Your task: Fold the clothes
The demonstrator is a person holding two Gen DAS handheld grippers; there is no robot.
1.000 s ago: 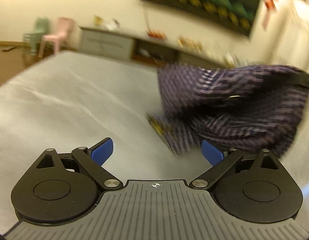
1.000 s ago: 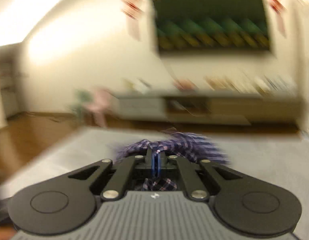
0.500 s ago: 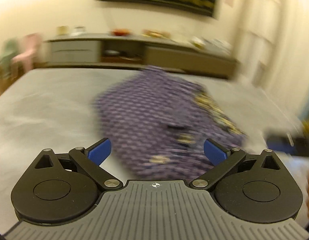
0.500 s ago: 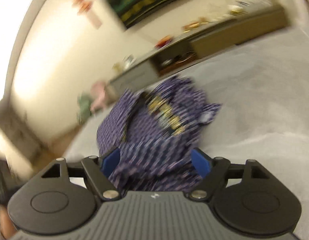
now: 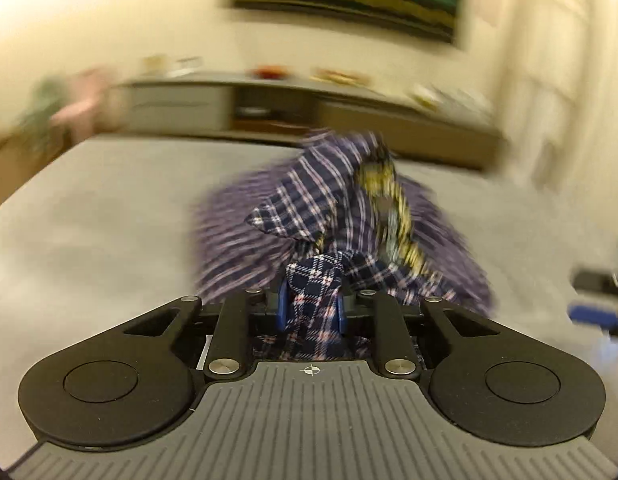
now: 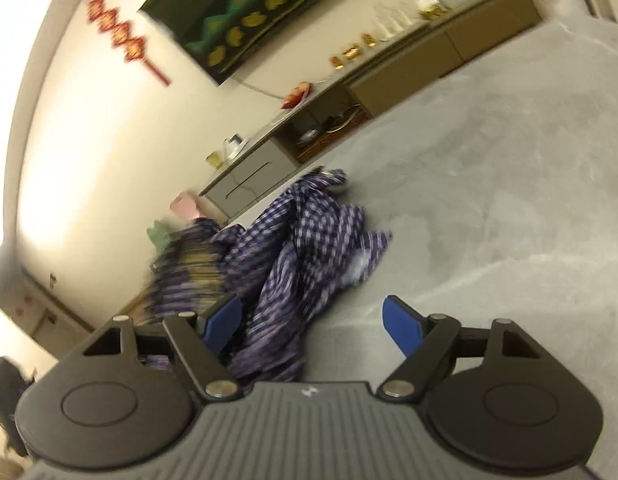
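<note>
A crumpled dark blue plaid garment [image 5: 309, 200] with a yellow patterned lining lies heaped on the grey bed [image 5: 109, 220]. My left gripper [image 5: 311, 304] is at the heap's near edge. Its jaws are closing, and the blue pads press a bunched fold of the plaid cloth between them. In the right wrist view the same garment [image 6: 305, 232] lies ahead and to the left on the bed [image 6: 489, 200]. My right gripper [image 6: 311, 324] stands open and rolled to one side. Cloth lies beside its left finger but is not pinched. Its blue pad [image 5: 593, 312] shows at the left view's right edge.
A long low sideboard [image 5: 349, 112] with small items on top runs along the far wall, under a dark green and yellow wall hanging [image 6: 245, 24]. Pink and green chairs [image 5: 81, 108] stand at the far left. Bare bed cover spreads left and right of the heap.
My left jaws went from wide open to closed on a fold of the garment. My right gripper let go of the cloth, opened, rolled and sank. The garment dropped into a heap.
</note>
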